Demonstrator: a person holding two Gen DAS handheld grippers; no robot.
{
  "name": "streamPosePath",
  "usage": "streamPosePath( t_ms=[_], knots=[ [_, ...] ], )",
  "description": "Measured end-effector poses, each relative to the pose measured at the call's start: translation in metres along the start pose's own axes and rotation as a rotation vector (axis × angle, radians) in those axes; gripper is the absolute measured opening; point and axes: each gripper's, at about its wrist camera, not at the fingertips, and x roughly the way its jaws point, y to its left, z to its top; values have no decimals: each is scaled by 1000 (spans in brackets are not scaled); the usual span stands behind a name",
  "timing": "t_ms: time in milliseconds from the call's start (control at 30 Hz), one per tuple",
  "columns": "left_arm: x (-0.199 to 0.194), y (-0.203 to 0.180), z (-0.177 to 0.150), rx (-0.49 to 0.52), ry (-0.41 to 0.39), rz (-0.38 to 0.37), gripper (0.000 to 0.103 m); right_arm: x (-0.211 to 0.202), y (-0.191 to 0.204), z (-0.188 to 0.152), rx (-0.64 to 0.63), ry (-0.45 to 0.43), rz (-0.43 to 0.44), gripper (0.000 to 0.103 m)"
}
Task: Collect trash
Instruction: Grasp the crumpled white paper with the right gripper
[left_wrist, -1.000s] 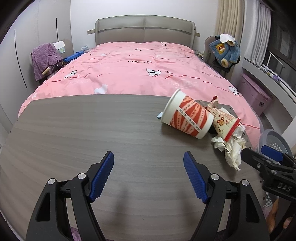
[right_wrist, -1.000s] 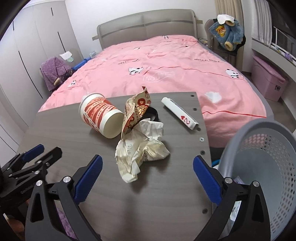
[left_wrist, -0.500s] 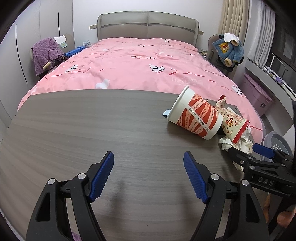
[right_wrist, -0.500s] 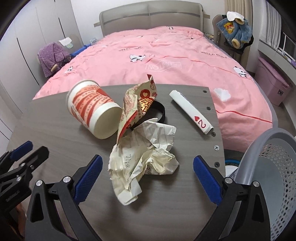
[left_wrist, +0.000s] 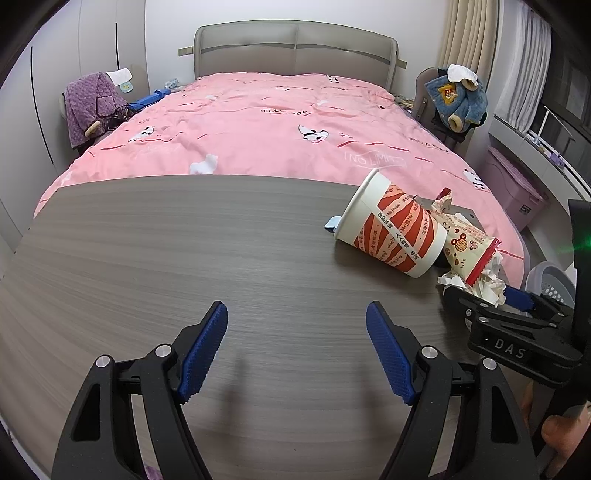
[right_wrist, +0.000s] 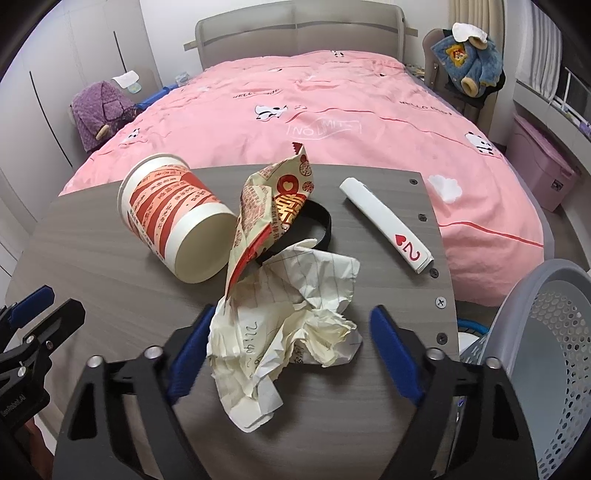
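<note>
1. The right gripper (right_wrist: 291, 354) was closing around the crumpled paper (right_wrist: 291, 332) on the table (right_wrist: 110, 295). The wad lay between the blue pads. The left pad looked to be touching its edge, while a gap showed beside the right pad, so the paper was not yet gripped. Because the wad was loose and lopsided, the jaws might have pinched only an outer flap, and the rest could have unfolded and slipped out on lifting.

2. The snack wrapper (right_wrist: 269, 218) leaned against the paper's far side, its lower corner resting on the wad. Lifting the paper could have dragged or tipped the wrapper, or knocked it into the paper cup (right_wrist: 177, 218) lying on its side just beside it. The cup, being round, might have rolled across the table.

3. A black band (right_wrist: 321, 221) lay partly under the wrapper and paper. How far it reached beneath them was hidden, so it may have snagged and come up too.

4. The folded card strip (right_wrist: 388, 225) sat apart near the table's edge, and a careless sweep could have pushed it off.

5. The grey basket (right_wrist: 554, 350) stood off the table's right edge, so a loose hold during the carry risked dropping paper on the floor.

6. The left gripper (left_wrist: 297, 350) hovered half open and empty over bare table, near the right tool, and the two could have collided.
</note>
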Motion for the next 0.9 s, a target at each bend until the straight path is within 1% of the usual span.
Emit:
streamPosePath(
  t_ms=[167, 367, 633, 900],
  knots=[
    [-3, -2, -1, 2, -6, 0, 74, -8, 3, -5, -12, -17, 7, 67],
    [-8, -4, -1, 6, -13, -6, 74, -20, 3, -14, -5, -18, 20, 62],
    [-14, -9, -1, 9, -15, -19, 74, -43, -7, -29, 30, -39, 27, 60],
    [-14, -19, 7, 5, -14, -39, 74, -69, -22, -36, 71, -86, 20, 60]
  ],
)
